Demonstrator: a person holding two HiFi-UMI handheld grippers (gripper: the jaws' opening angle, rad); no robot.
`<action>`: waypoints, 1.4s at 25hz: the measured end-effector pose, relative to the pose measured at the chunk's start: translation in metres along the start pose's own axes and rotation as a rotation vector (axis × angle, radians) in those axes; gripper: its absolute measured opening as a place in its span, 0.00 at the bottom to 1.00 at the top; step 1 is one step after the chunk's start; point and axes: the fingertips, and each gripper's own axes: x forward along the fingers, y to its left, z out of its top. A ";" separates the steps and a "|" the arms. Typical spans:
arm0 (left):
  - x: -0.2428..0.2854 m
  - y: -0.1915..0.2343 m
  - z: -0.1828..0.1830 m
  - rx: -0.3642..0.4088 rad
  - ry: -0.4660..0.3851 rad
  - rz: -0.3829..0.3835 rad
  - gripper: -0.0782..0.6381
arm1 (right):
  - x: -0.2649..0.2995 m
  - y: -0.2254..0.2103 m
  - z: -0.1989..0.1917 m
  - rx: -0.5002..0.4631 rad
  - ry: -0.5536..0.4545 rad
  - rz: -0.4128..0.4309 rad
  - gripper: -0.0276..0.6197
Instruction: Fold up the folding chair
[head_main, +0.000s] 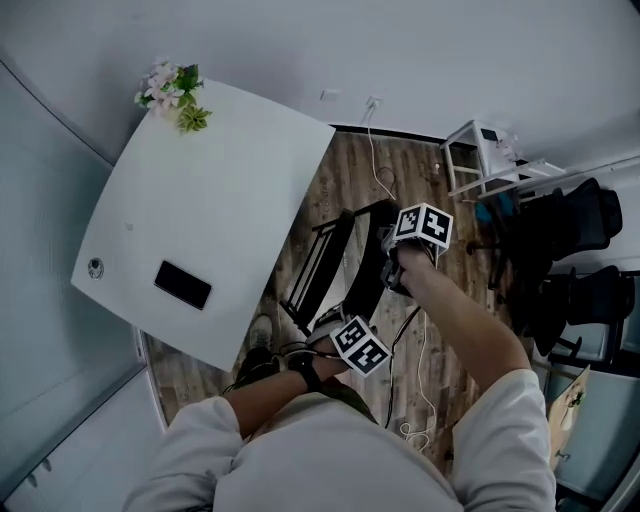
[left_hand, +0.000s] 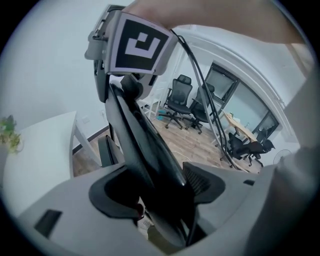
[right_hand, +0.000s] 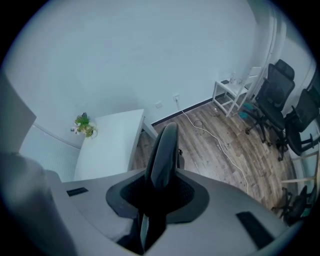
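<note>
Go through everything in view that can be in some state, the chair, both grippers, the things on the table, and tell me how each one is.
folding chair: nearly folded flat, upright beside the table.
left gripper: closed on the chair's black panel.
right gripper: closed on a rounded black edge of the chair.
phone: lying flat on the table, screen dark.
flowers: upright at the table's far corner.
</note>
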 end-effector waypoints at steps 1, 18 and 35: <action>-0.005 0.009 -0.003 -0.007 -0.004 0.004 0.53 | 0.003 0.011 0.001 -0.006 0.002 0.003 0.20; -0.066 0.132 -0.048 -0.104 -0.029 -0.009 0.52 | 0.061 0.161 0.022 -0.118 0.005 0.021 0.23; -0.096 0.196 -0.077 -0.205 -0.122 -0.053 0.46 | 0.076 0.224 0.024 -0.191 0.020 0.217 0.37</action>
